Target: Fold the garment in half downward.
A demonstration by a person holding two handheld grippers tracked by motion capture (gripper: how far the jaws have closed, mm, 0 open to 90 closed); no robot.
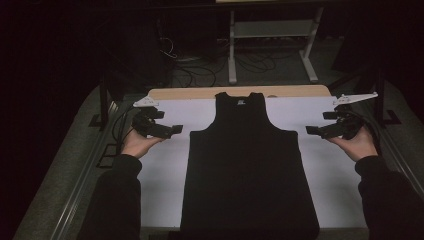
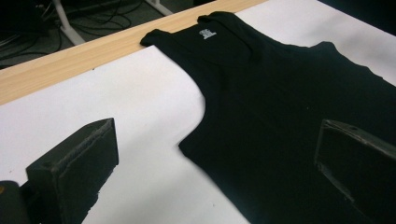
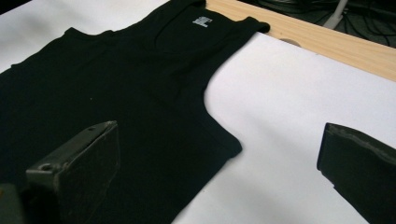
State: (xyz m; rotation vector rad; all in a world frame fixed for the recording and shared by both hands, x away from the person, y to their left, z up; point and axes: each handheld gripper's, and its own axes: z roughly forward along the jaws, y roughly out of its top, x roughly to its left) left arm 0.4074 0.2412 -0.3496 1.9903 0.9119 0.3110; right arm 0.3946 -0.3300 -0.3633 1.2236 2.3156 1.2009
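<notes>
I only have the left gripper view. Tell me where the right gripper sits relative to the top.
Observer: The right gripper hangs off the top's right side, apart from it.
Operator: Give me its jaw state.
Observer: Open, nothing between the jaws; the right gripper view shows them spread wide.
Operator: Report the hem.
Observer: It lies flat at the table's near edge.
Operator: Confirm what's behind the table.
Observer: A white rack stands on the floor there.
</notes>
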